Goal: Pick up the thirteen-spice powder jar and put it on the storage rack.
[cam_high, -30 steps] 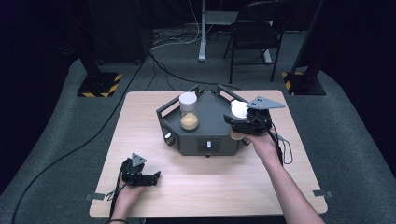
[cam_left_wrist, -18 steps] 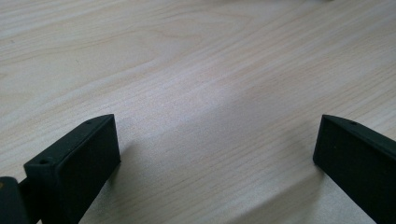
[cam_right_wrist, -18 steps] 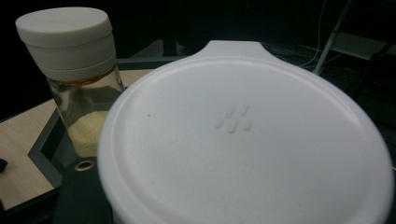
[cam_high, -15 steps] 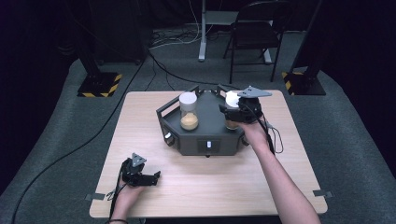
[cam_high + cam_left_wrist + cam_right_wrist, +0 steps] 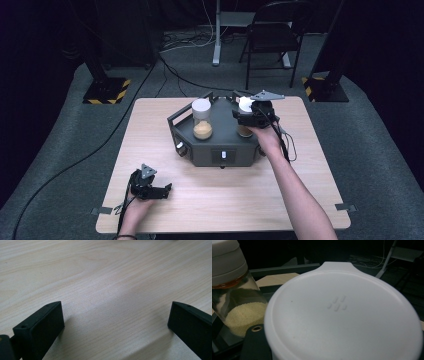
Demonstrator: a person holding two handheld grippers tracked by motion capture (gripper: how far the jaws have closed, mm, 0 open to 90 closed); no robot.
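The right gripper, upper right of the middle, pinches a white-lidded jar over the dark stand. The left gripper, lower left, rests on the table, fingers spread.

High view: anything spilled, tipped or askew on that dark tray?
Nothing stands out. On the dark tray the left jar stands upright, lid on, its grain inside. The right gripper is closed on the second jar, also upright with its white lid seated. The left gripper rests open on the table.
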